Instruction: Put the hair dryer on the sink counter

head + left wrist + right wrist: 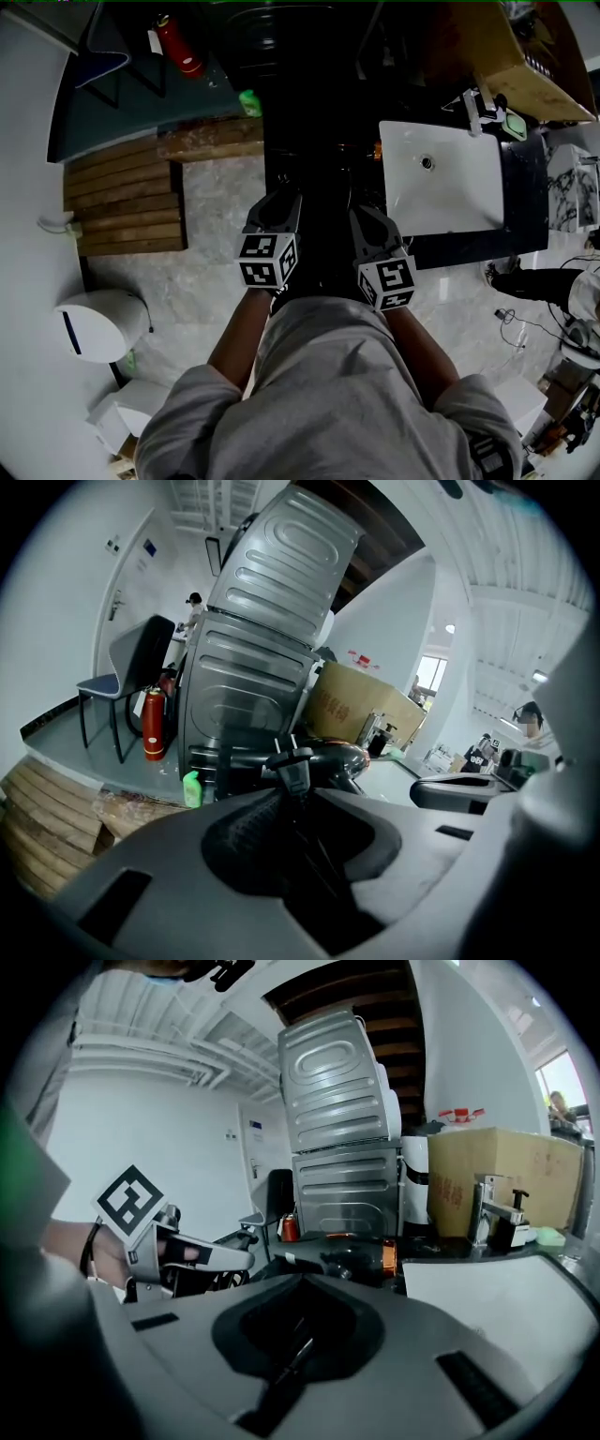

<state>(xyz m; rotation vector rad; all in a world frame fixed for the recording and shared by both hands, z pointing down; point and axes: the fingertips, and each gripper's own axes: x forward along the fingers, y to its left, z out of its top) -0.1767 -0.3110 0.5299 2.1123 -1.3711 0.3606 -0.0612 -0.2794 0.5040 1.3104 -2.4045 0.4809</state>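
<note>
Left gripper (295, 794): fingers pinched on the plug (291, 759) of the hair dryer (342, 1258). The prongs stood up just past the fingertips and the cord ran back down into the gap between them. My guess is that the plug was held this way so the lead would not trail off the bench (469, 246) or drag the dryer about.

Right gripper (300, 1283): fingers pressed together with nothing between them. They were clear of the dryer, a little short of it and above it. This read as a hand with no hold on the load.

The hair dryer lay on its side on the dark bench, just beyond both sets of fingertips. It sat ahead of the right fingers, and ahead and slightly right of the left ones. Its copper-ringed end pointed toward the white basin (469, 187), which lay off to the right of the right fingers. The tap (492, 1208) stood farther right and behind.

Judgement: the dryer body appeared to rest on the bench beside the basin, so the main placing looked done. Only the plug end remained in a grip. The next move would probably be to lay the plug and cord down close to the dryer, on the near side of the left fingers. The risk is that a tug on the cord could slide or roll the dryer toward the basin edge.
</note>
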